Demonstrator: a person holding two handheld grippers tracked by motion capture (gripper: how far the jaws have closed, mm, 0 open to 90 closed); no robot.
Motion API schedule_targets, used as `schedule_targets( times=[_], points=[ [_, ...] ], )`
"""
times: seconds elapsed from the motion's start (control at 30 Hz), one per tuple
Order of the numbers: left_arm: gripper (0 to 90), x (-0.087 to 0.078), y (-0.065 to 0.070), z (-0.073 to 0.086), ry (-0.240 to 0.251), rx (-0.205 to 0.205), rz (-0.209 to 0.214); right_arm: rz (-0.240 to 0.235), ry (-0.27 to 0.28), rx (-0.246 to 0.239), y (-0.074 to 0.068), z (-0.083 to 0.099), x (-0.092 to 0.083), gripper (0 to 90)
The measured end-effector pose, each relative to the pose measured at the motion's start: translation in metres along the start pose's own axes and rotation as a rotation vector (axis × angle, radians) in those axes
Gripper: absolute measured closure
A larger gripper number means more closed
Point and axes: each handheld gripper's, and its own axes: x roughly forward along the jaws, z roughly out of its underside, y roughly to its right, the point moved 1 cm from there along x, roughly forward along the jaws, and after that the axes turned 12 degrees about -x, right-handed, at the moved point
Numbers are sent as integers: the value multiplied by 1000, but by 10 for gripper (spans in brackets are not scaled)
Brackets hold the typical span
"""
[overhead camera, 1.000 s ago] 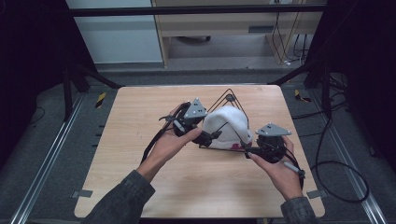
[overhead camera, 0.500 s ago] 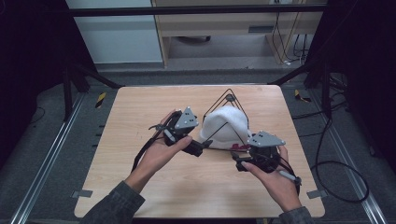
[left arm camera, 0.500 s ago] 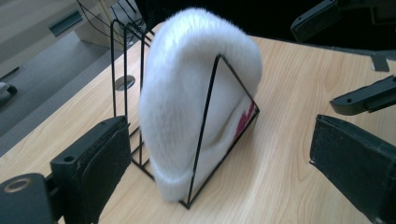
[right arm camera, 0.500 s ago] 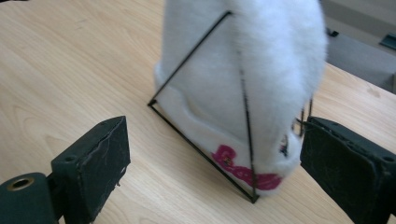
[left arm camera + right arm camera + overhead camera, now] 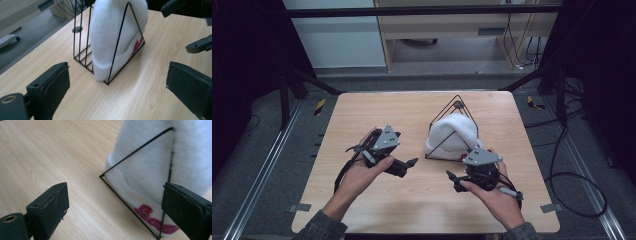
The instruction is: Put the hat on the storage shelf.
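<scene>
A white knit hat (image 5: 453, 131) with a pink logo (image 5: 156, 221) sits inside a black wire pyramid frame (image 5: 457, 105) right of the table's middle. My left gripper (image 5: 405, 152) is held left of the hat and apart from it. Its jaws stand wide open with only bare table between them (image 5: 117, 95). My right gripper (image 5: 456, 172) sits at the hat's near right corner. Its jaws have just been opening and stand open (image 5: 115, 212), gripping nothing. Its right pad (image 5: 185, 212) is close in front of the hat's brim. The right gripper's jaws (image 5: 198, 45) also show in the left gripper view.
The wooden table (image 5: 362, 115) has a round cable hole (image 5: 77, 29) beyond the frame. A black cable (image 5: 577, 190) loops on the floor to the right. Metal rails (image 5: 257, 175) run along the table's left, and shelving (image 5: 447, 30) stands behind it.
Both hands have drawn back from the hat toward the table's near side. The left gripper moved left and away from it; the right gripper slid nearer and leftward, and its jaws opened.
</scene>
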Motion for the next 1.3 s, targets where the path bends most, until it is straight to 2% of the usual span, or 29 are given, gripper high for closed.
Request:
schedule_targets(
  times=[0.07,0.2,0.23,0.43,0.5,0.67,0.93,1.07,1.23,1.3],
  points=[
    [46,-4,-2,8,-3,-15,-9,-13,1,-14,-4,-1,1,77],
    [46,-11,-8,23,-33,-13,-27,-32,11,-26,-16,-5,4,92],
    [46,-14,-10,30,-32,-28,-28,-36,10,-29,-18,-6,6,101],
    [45,-23,-21,57,-54,-54,-41,-90,-26,-71,-39,-5,30,136],
    [46,-25,-25,67,-56,-70,-43,-97,-30,-72,-41,-5,33,136],
    [46,-27,-35,92,-53,-115,-53,-143,-69,-61,-52,1,49,136],
    [48,-25,-48,126,-81,-186,-72,-196,-115,-33,-64,13,75,139],
    [48,-23,-56,139,-100,-206,-93,-202,-131,-17,-66,15,86,135],
    [57,-21,-73,161,-107,-270,-111,-199,-139,-2,-69,15,101,135],
    [58,-20,-79,169,-109,-297,-118,-190,-125,14,-70,12,108,136]
  ],
)
